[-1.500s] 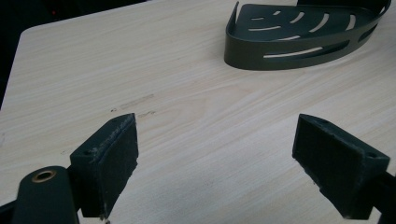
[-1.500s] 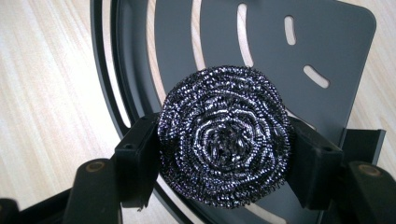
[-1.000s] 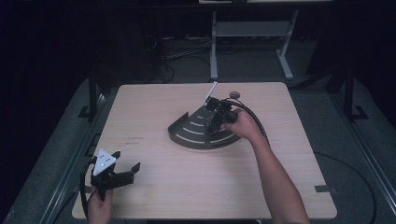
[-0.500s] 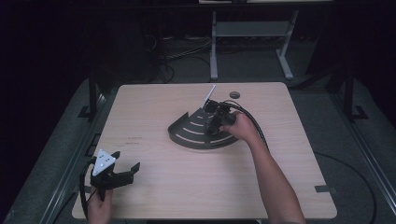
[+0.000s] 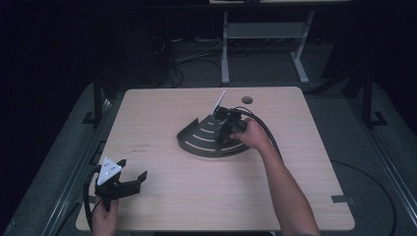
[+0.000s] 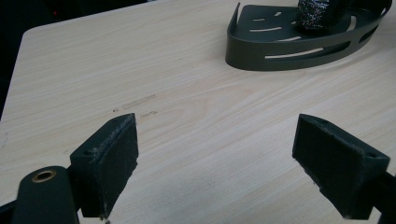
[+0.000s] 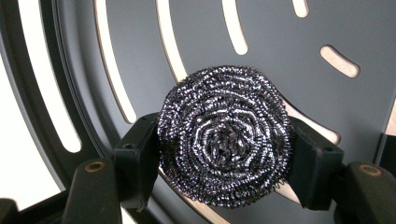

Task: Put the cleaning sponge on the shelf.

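A round steel-wool scourer (image 7: 224, 135) sits squeezed between the two black jaws of my right gripper (image 7: 224, 158), just above the floor of a dark slotted corner rack (image 7: 280, 56). From above, the right gripper (image 5: 227, 129) hangs over that quarter-round rack (image 5: 196, 140) at mid-table. My left gripper (image 5: 129, 186) rests near the table's front left corner, its jaws wide apart with nothing between them. Along those jaws I see the left gripper (image 6: 215, 154) over bare wood, with the rack (image 6: 261, 53) and the scourer (image 6: 317, 14) far off.
The light wooden table (image 5: 275, 191) has a round cable hole (image 5: 247, 100) near its far edge. A grey plate (image 5: 218, 103) sticks up behind the right gripper. Its cable (image 5: 268, 132) runs back along the forearm. Dark floor and a white frame lie beyond.
The right gripper with the scourer has edged slightly lower and nearer over the rack. The left gripper has stayed still.
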`<control>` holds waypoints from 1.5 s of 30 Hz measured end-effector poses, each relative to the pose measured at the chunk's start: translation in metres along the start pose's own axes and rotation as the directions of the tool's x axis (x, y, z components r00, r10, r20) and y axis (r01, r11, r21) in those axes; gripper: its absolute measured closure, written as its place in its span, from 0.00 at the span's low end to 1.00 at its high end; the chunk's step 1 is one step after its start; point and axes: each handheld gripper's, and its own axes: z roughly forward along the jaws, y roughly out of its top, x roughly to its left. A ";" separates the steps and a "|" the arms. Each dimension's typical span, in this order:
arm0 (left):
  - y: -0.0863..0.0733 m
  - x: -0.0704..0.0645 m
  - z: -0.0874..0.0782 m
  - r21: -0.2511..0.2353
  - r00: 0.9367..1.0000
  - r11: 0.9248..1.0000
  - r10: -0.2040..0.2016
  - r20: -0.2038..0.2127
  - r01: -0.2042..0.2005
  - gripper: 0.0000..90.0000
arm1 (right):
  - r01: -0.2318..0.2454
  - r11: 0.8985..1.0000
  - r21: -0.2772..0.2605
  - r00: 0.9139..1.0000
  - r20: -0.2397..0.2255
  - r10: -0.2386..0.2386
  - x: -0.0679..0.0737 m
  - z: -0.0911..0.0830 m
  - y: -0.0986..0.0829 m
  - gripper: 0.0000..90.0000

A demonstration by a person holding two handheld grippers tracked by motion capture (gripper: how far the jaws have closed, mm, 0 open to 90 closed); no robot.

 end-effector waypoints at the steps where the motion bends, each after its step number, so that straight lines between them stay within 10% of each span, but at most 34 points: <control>1: 0.000 0.000 0.000 0.001 1.000 1.000 0.000 0.001 0.000 0.15 | 0.003 1.000 0.004 1.000 0.001 -0.003 0.001 0.000 0.000 0.37; 45: 0.000 0.002 -0.002 -0.001 1.000 1.000 0.000 -0.002 0.000 0.15 | -0.031 0.999 -0.016 0.999 -0.019 0.031 0.002 0.002 -0.006 0.25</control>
